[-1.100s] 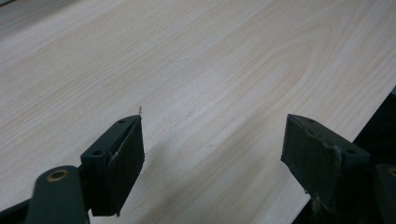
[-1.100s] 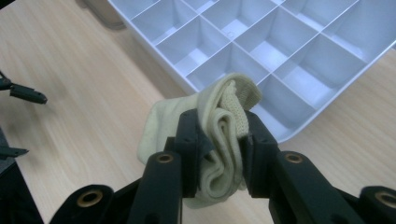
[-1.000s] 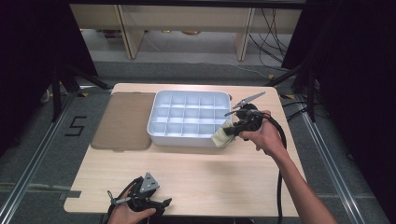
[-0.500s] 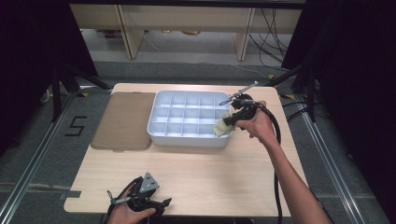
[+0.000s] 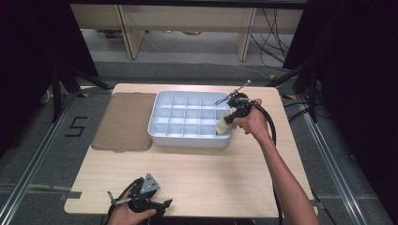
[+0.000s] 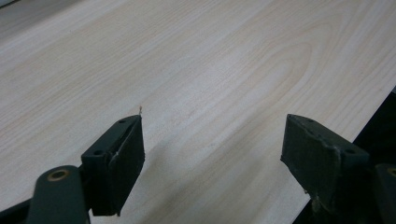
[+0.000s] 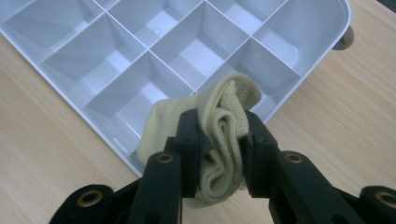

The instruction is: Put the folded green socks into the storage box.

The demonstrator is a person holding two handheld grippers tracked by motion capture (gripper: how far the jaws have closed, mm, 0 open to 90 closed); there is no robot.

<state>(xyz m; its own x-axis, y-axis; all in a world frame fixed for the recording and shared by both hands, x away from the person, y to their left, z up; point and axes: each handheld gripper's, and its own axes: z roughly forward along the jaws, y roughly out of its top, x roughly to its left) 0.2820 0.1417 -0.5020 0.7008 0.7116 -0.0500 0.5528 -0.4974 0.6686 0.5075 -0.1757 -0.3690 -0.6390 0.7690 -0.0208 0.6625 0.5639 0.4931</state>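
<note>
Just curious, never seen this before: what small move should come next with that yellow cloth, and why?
Probably lower it a little into the tray's corner cell, then let go. The right hand-held gripper has its jaws shut on the folded cloth, which hangs over the tray's near corner, not yet down inside a cell.

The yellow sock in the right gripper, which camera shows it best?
The right gripper view: the folded pale yellow sock sits close up, pinched between the black jaws over the white divided tray. In the high view it is a small pale patch at the tray's near right corner.
</note>
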